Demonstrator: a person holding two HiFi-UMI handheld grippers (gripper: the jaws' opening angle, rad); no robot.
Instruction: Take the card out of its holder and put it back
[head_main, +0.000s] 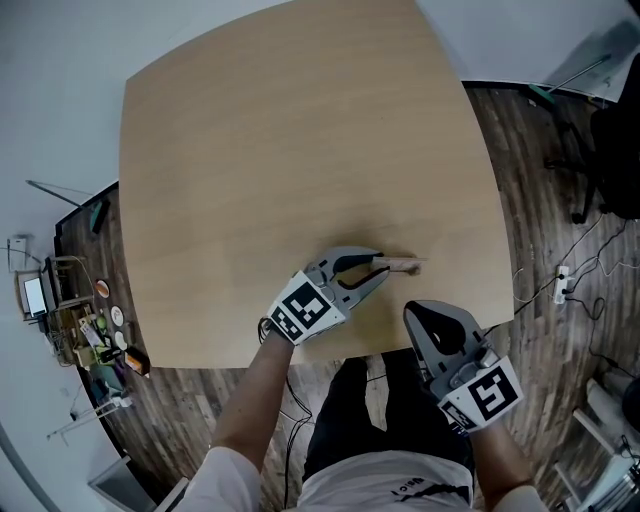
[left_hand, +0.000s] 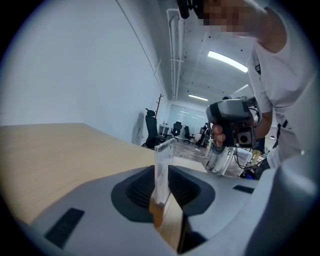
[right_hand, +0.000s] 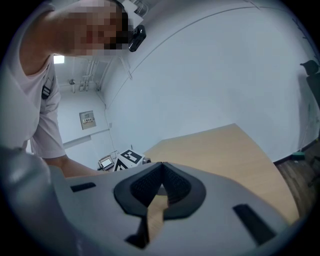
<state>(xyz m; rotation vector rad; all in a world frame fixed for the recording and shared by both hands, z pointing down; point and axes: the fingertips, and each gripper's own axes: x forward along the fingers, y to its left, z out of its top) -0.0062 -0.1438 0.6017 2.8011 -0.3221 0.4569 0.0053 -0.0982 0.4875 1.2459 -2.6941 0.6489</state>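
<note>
Clear card, upright in its wooden holder, is clamped between the left tongs; right tongs shut, empty

Clear card upright in wooden holder; on table.

Left gripper extended forward, jaws clamped (on card holder); right gripper jaws together, empty

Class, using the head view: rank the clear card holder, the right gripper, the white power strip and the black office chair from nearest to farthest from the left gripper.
1. Clear card holder with wooden base: in the left gripper's fingers.
2. Right gripper: close by, to its right.
3. White power strip: floor, right.
4. Black office chair: far upper right.
</note>
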